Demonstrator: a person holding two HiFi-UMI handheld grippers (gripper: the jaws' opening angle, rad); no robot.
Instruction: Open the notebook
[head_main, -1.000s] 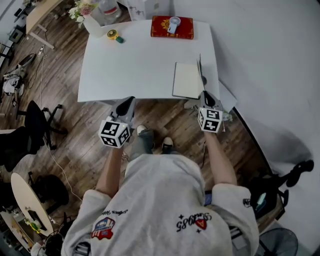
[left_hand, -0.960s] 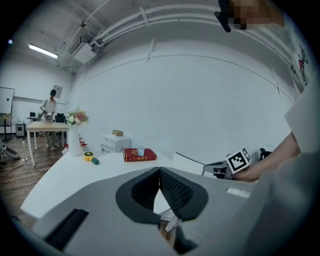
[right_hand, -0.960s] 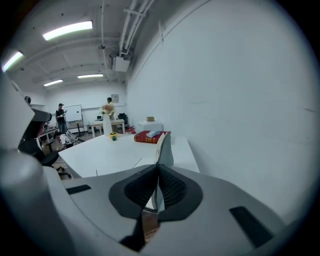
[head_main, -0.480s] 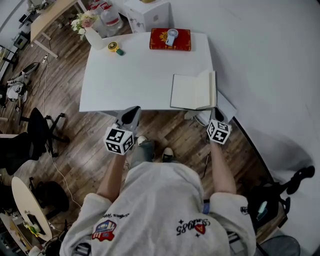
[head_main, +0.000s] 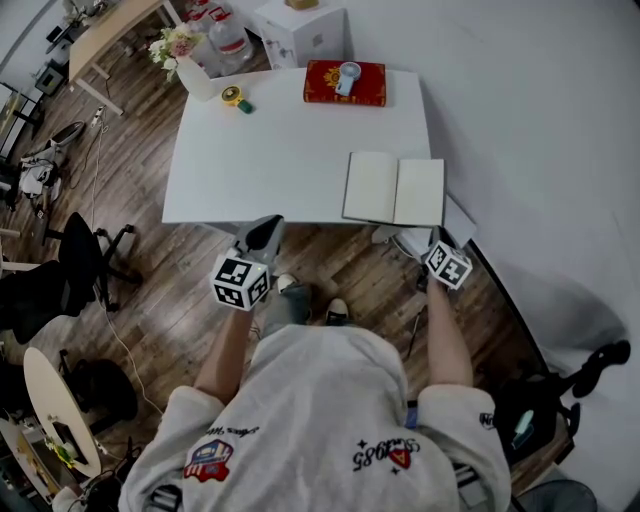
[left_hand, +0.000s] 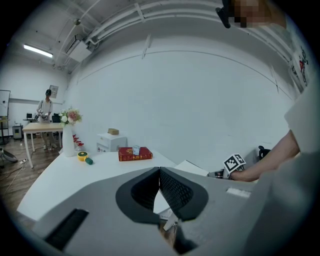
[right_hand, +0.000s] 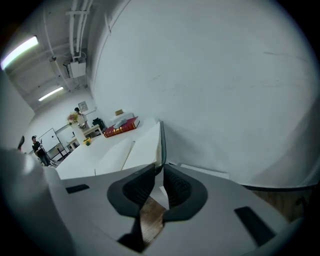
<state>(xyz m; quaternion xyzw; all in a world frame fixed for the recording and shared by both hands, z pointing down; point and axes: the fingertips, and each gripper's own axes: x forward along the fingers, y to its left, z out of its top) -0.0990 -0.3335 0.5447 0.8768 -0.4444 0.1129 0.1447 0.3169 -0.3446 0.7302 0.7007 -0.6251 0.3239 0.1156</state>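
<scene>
The notebook (head_main: 394, 190) lies open and flat on the white table (head_main: 280, 140), at its front right corner, with both blank pages up. My right gripper (head_main: 436, 238) hangs just off that corner, below the right-hand cover. In the right gripper view the cover's edge (right_hand: 162, 142) runs down to the tips of the right gripper (right_hand: 162, 167). Its jaws have just been opening; a narrow gap shows and the pads do not press on the cover. My left gripper (head_main: 265, 225) is shut and empty at the table's front edge, left of the notebook (left_hand: 187, 167).
At the table's far edge lie a red book (head_main: 345, 54) with a small white object on it, a yellow tape measure (head_main: 231, 96) and a vase of flowers (head_main: 185, 50). A white box (head_main: 300, 30) stands behind. A black chair (head_main: 80, 260) is on the wooden floor at left.
The notebook's right cover has swung from upright down to flat. My right gripper has moved right and lower, off the table corner, and rolled. The left gripper has shifted slightly.
</scene>
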